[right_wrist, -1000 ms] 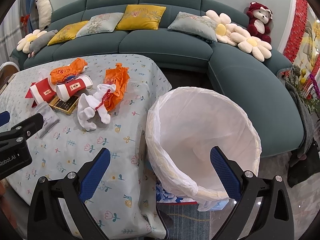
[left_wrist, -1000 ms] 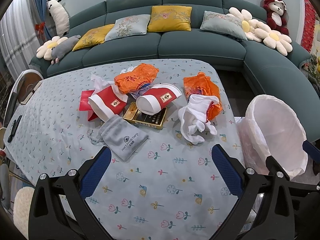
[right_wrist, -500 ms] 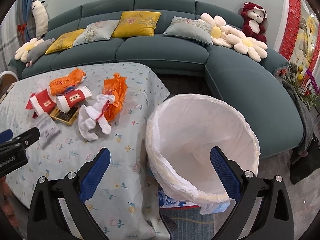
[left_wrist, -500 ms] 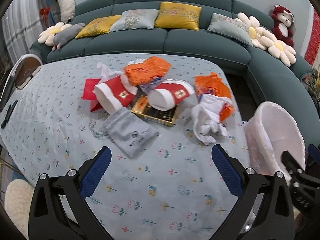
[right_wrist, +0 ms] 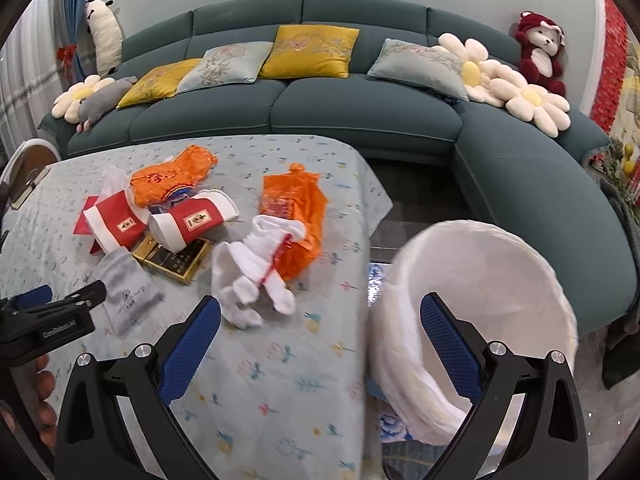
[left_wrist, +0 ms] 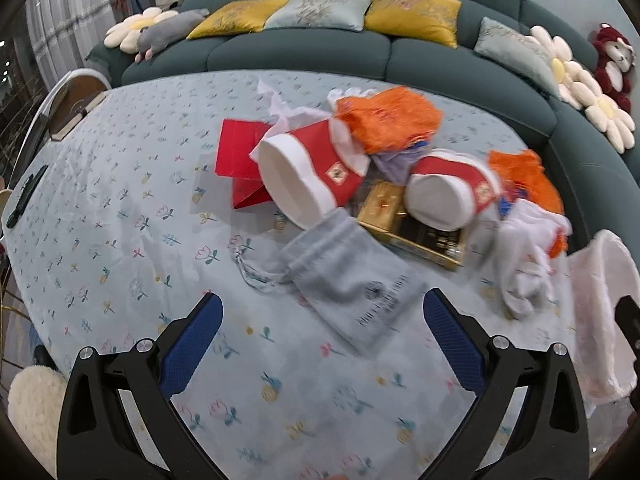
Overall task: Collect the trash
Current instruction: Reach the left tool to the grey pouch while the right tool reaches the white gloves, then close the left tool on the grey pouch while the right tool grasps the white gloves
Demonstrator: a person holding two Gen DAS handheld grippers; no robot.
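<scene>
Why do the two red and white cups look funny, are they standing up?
No, both are tipped over. The left cup and the right cup lie on their sides on the table, open mouths facing the camera.

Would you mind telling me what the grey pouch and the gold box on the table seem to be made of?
Grey pouch: soft matte fabric, apparently; it lies limp and wrinkled, with a drawstring cord. Gold box: probably glossy foil-faced card, judging by bright glints on its rim.
</scene>
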